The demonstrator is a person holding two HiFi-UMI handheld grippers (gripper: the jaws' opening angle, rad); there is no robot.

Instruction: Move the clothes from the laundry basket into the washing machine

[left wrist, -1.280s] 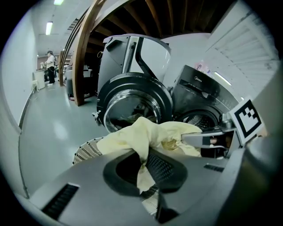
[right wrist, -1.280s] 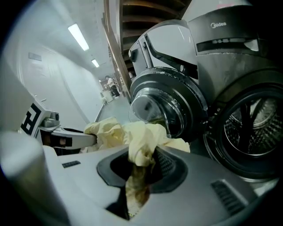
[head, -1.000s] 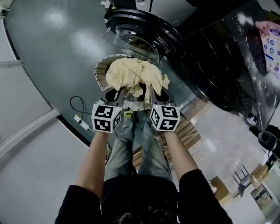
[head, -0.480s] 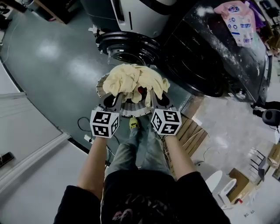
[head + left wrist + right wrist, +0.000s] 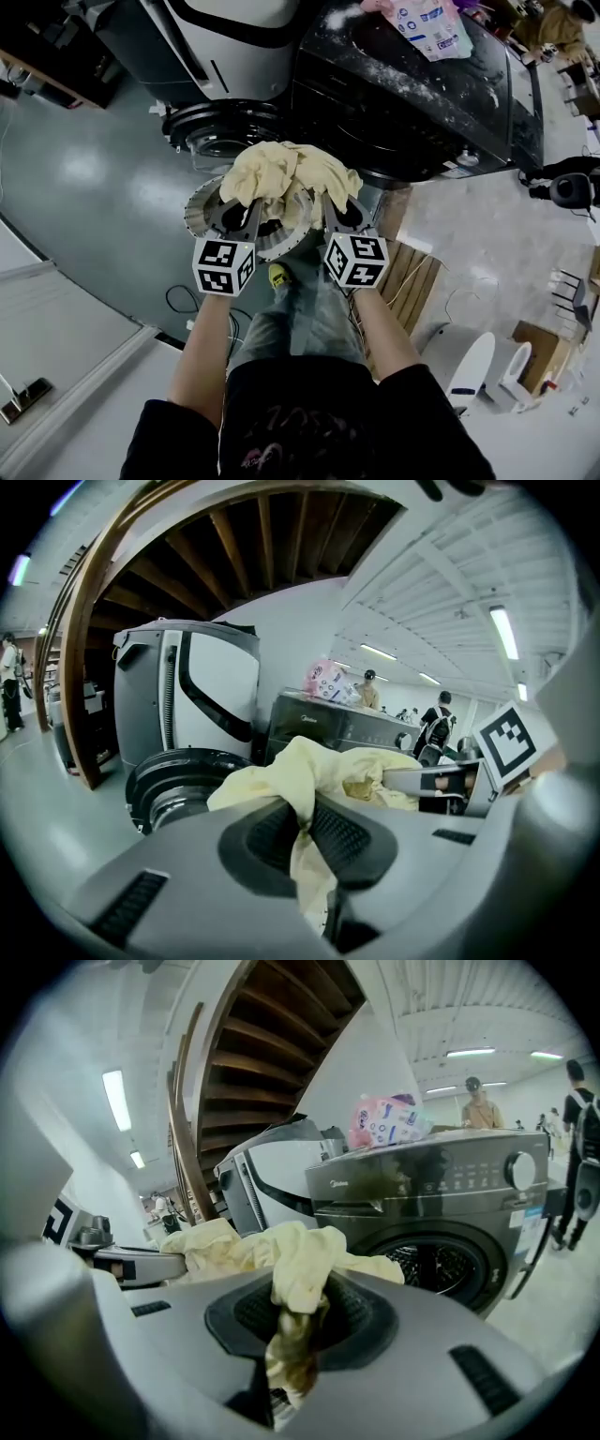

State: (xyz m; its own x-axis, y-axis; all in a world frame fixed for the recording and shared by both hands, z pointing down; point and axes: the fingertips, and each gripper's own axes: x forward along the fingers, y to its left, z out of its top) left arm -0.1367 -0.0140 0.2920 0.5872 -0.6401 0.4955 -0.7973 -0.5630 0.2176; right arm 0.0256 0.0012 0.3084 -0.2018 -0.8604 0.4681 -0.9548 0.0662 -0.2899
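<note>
The left gripper is clamping, almost fully closed, on a thin fold of the yellow cloth, in front of the washing machine. I think this small pinch is risking a slip, because the fabric is soft and loose. The cloth is hanging as a crumpled, matte bundle between both grippers, below the machine's front and above the laundry basket. That basket is round with a ribbed wall. A drooping part may be catching on its rim or on the round black door. The right gripper is also squeezing, nearly closed, on a thicker twisted bunch. The machine is looking dark, glossy and boxy.
</note>
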